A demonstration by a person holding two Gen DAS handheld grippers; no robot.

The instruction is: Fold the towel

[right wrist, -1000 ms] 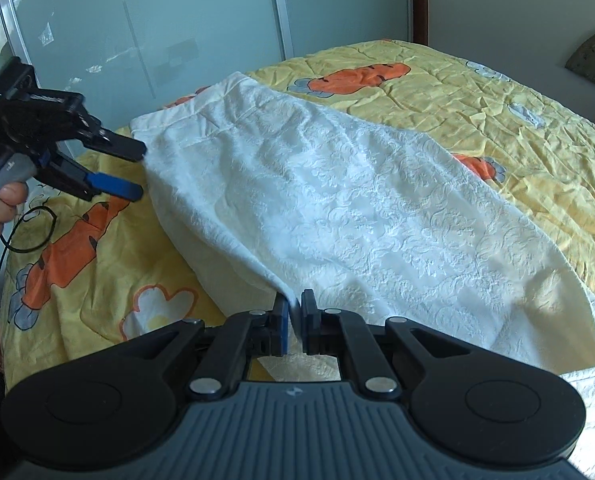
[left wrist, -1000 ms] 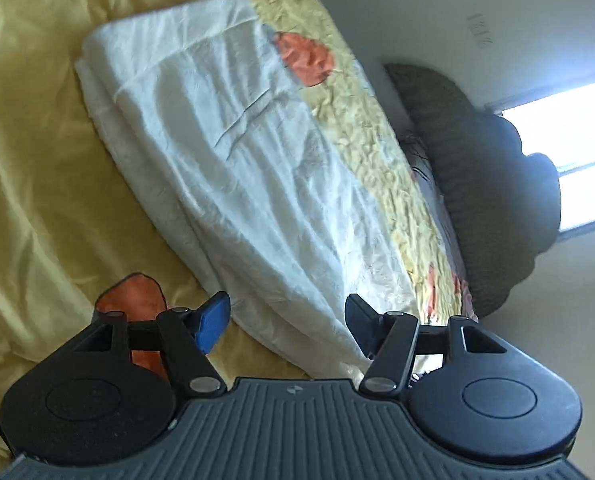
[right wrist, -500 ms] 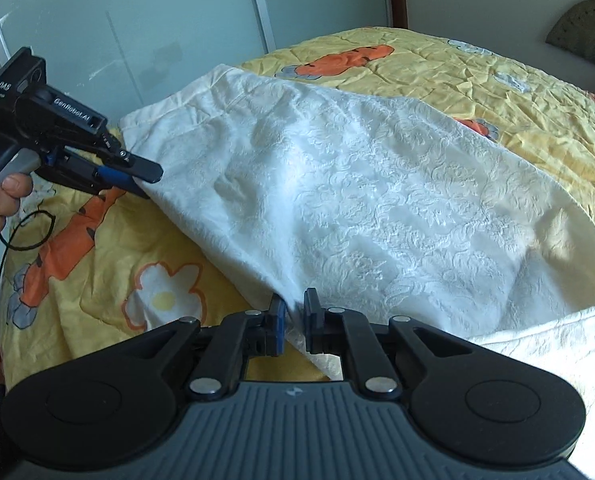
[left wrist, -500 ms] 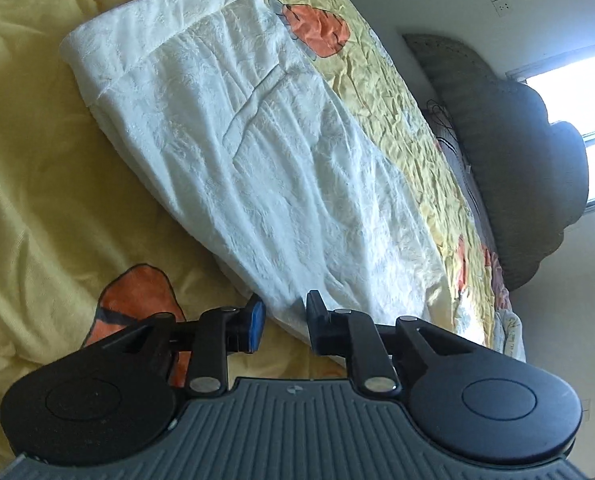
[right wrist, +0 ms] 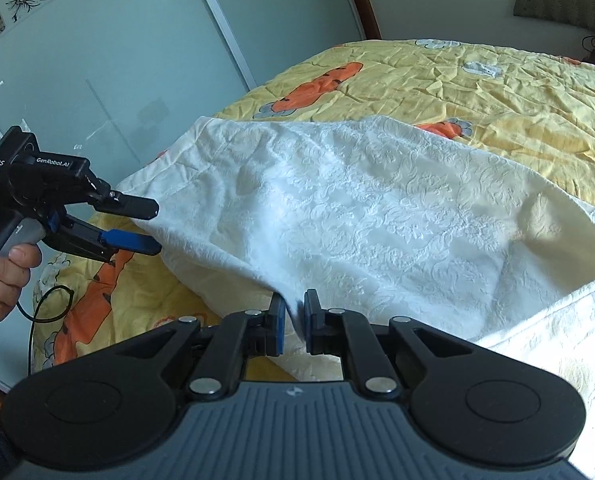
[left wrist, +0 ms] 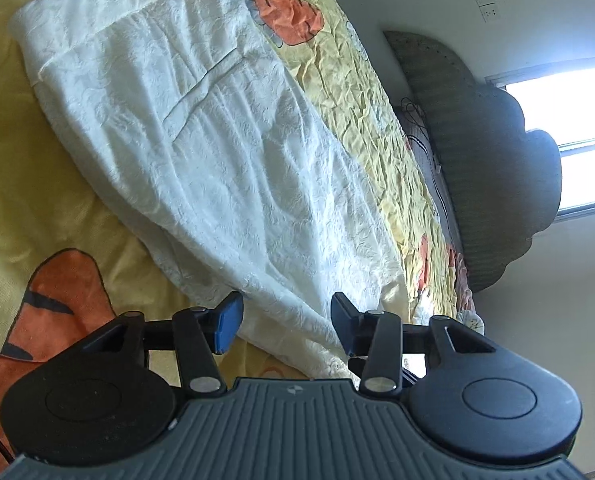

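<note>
The white towel [right wrist: 377, 216] lies on the yellow bed [right wrist: 517, 92]. The right gripper [right wrist: 294, 322] pinches its bottom edge. The left gripper [left wrist: 286, 320] has its jaws wide apart around the towel's corner.

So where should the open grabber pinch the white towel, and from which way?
Best guess: the left gripper should pinch the towel on its near folded edge, right where its open fingers sit, coming in sideways with one finger above and one below. That edge is thin and lifted off the bedspread. The right gripper is already shut on the same edge further along.
</note>
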